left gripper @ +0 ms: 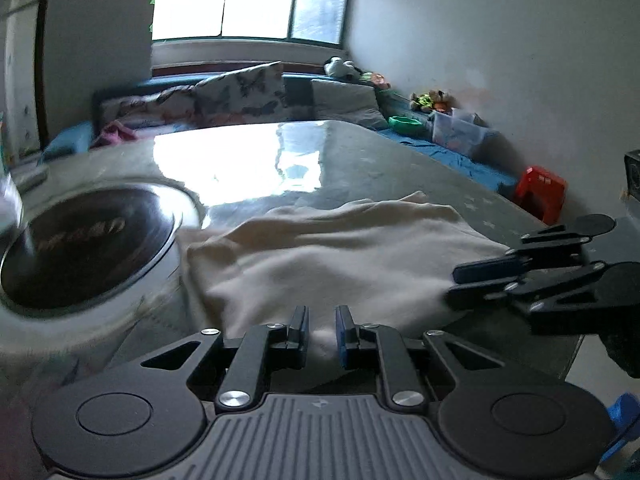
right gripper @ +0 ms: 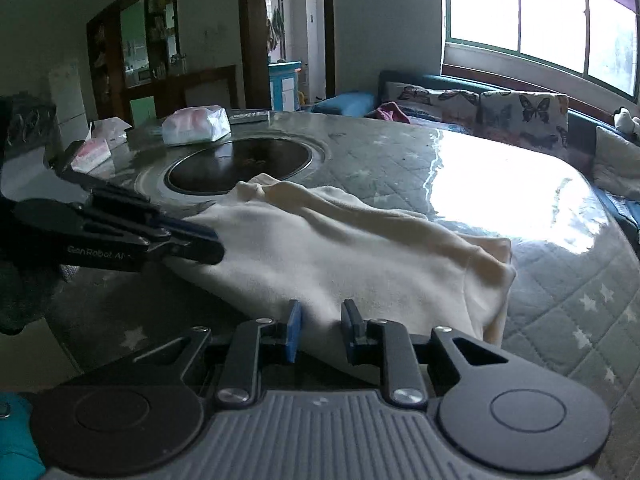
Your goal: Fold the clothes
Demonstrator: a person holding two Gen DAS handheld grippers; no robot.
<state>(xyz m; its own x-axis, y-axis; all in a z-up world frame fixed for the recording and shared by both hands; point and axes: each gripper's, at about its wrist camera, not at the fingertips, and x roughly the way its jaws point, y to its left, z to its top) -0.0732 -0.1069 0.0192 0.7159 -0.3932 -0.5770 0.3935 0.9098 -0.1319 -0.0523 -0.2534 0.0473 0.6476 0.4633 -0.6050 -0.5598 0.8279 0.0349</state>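
Note:
A cream garment (left gripper: 340, 248) (right gripper: 340, 248) lies rumpled on the quilted table cover. Its near edge bunches up between the pads of my left gripper (left gripper: 322, 326), which is shut on it. My right gripper (right gripper: 320, 330) is likewise shut on a fold of the near hem. Each gripper shows in the other's view: the right gripper (left gripper: 456, 280) grips the cloth's right corner, and the left gripper (right gripper: 214, 242) grips its left corner. The cloth between the two hangs slack, with a sleeve (right gripper: 496, 280) folded over at the right side.
A round dark hotplate (left gripper: 88, 248) (right gripper: 240, 164) is set into the table just beyond the garment. Plastic-wrapped packets (right gripper: 196, 124) lie at the far left of the table. A sofa with butterfly cushions (right gripper: 520, 112) runs under the window, and a red stool (left gripper: 540, 194) stands beside the table.

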